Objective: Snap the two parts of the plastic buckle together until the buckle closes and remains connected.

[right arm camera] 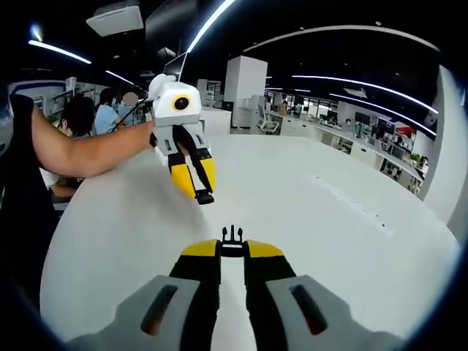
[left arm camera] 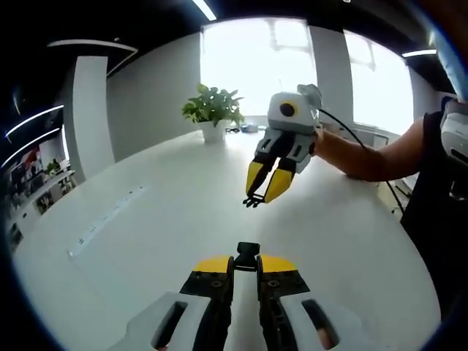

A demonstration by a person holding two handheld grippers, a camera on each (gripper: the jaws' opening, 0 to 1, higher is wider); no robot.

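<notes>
My left gripper (left arm camera: 245, 265) is shut on the black socket half of the buckle (left arm camera: 248, 251), which sticks out past its yellow tips. Across from it, my right gripper (left arm camera: 264, 191) hangs above the white table (left arm camera: 146, 219), shut on the pronged half (left arm camera: 254, 199). In the right gripper view, my right gripper (right arm camera: 232, 254) pinches the pronged half (right arm camera: 232, 237), prongs pointing forward. The left gripper (right arm camera: 199, 187) faces it, holding the socket half (right arm camera: 205, 197). The two halves are apart, with a gap of air between them.
A potted plant (left arm camera: 213, 110) stands at the table's far edge by the bright windows. The person's forearm (left arm camera: 365, 153) reaches in from the right. Seated people (right arm camera: 95, 110) and office desks (right arm camera: 351, 139) lie beyond the table.
</notes>
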